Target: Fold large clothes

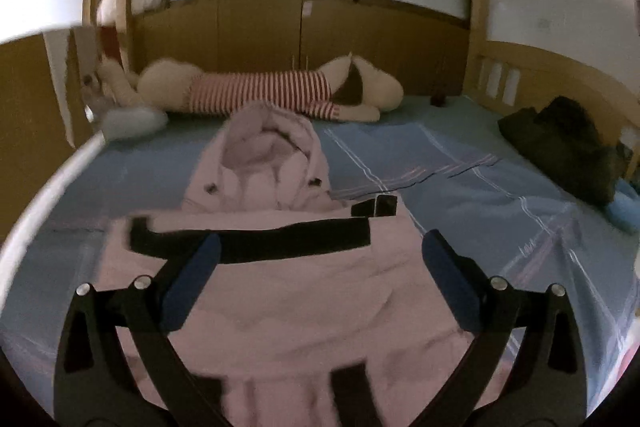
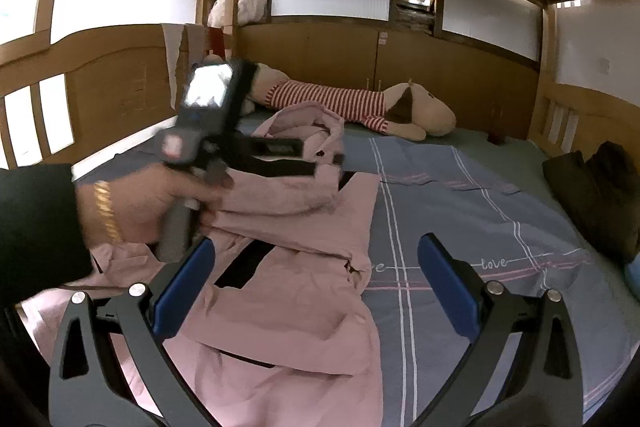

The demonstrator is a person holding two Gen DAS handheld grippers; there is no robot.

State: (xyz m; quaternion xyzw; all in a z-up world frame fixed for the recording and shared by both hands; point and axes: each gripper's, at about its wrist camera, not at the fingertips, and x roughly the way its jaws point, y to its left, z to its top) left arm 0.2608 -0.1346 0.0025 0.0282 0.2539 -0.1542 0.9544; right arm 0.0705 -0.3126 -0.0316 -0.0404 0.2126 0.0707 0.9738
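Two open grippers hover over one pink puffy coat with black bands [image 1: 280, 291] on the blue striped bed sheet [image 1: 460, 195].
Your left gripper [image 1: 320, 267] and right gripper [image 2: 316, 279] hold nothing. The coat runs long, straight away from you, hood far; your left one is nearer its middle.

Coat [image 2: 296, 291]: pink matt cloth, rumpled
Bed sheet [image 2: 460, 211]: smooth blue cloth
Bed frame [image 2: 120, 67]: matt wood
Left tongs [image 1: 320, 255]: black matt plastic, blue pads, shiny metal rivets
Plush dog [image 2: 424, 115]: soft fabric
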